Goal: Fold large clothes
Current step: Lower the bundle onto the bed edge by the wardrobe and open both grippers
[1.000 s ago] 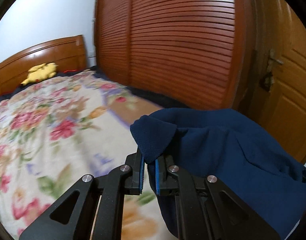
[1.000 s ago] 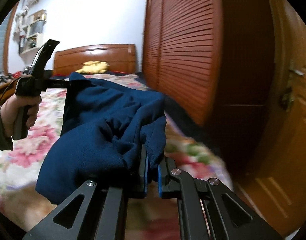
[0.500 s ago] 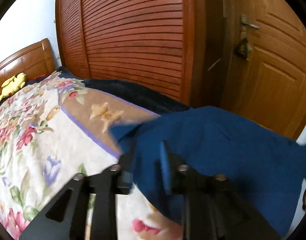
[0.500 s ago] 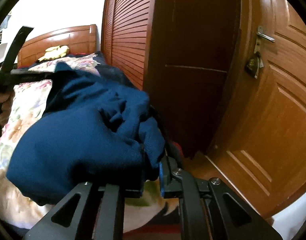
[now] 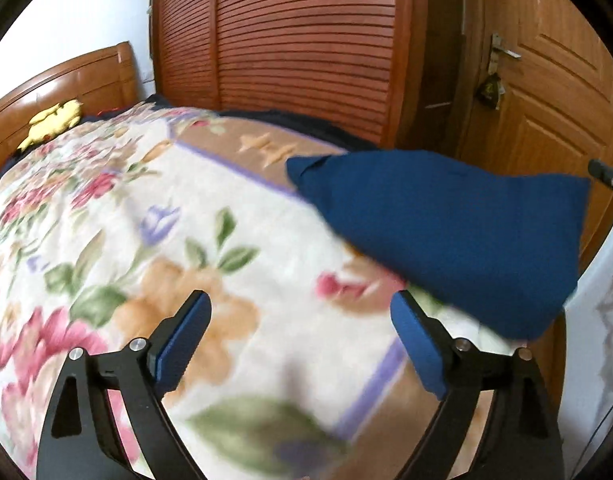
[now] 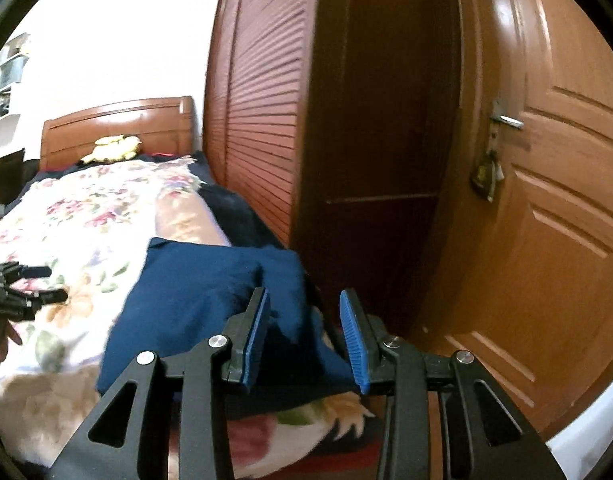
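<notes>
A dark blue garment (image 5: 446, 232) lies in a bunched heap on the floral bed cover (image 5: 154, 240), near the bed's right edge. My left gripper (image 5: 300, 312) hovers over the cover to the garment's left. Its jaws are opening wide and nothing is between them. In the right wrist view the garment (image 6: 194, 296) lies just ahead of my right gripper (image 6: 304, 300). The right jaws are opening; blue cloth shows in the gap, but the pads do not press on it. The left gripper (image 6: 26, 288) shows at the left edge of that view.
A louvred wooden wardrobe (image 5: 306, 48) runs along the bed's far side. A wooden door (image 6: 546, 200) with a metal handle (image 6: 504, 118) stands to the right. A yellow plush toy (image 5: 54, 120) lies by the headboard (image 6: 118, 128).
Both grippers were shut on the blue garment and held it up. Both have opened and the garment has dropped onto the bed cover. The left gripper has moved away to its left.
</notes>
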Action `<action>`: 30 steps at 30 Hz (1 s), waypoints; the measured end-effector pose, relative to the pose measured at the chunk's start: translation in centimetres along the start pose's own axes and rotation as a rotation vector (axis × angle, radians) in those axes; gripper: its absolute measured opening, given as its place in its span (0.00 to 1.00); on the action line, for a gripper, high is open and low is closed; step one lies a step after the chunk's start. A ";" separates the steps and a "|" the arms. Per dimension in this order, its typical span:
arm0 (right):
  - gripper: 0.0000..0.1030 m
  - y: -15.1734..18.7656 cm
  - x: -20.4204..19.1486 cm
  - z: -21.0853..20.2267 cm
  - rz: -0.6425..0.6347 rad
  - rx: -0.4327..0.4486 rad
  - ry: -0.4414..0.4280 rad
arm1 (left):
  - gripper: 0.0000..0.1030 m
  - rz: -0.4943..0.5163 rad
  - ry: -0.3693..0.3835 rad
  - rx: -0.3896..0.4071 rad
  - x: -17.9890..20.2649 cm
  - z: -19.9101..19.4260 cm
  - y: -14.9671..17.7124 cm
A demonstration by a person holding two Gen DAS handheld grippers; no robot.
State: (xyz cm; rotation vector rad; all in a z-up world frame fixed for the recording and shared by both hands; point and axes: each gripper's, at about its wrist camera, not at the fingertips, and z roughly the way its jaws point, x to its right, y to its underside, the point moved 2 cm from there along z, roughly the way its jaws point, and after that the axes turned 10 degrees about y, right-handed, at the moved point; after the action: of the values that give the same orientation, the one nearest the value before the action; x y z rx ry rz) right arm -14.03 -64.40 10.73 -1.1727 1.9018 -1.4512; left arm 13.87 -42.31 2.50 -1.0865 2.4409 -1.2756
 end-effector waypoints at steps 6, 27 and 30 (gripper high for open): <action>0.37 0.8 -1.5 0.2 -0.027 0.004 -0.080 | 0.90 0.010 -0.031 0.007 -0.5 -3.6 3.2; 0.37 3.2 -1.5 9.3 -0.049 -0.249 -0.082 | 1.00 -0.039 -0.042 0.067 -8.5 -12.2 12.5; 0.37 3.0 -3.8 9.4 -0.058 -0.232 -0.037 | 1.00 -0.036 -0.071 0.074 -9.6 -13.4 13.5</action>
State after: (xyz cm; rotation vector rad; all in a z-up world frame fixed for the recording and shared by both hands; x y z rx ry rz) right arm -5.75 -65.96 4.33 -1.3589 2.0682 -1.2534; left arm 7.53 -22.29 -1.28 -1.1403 2.3146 -1.3035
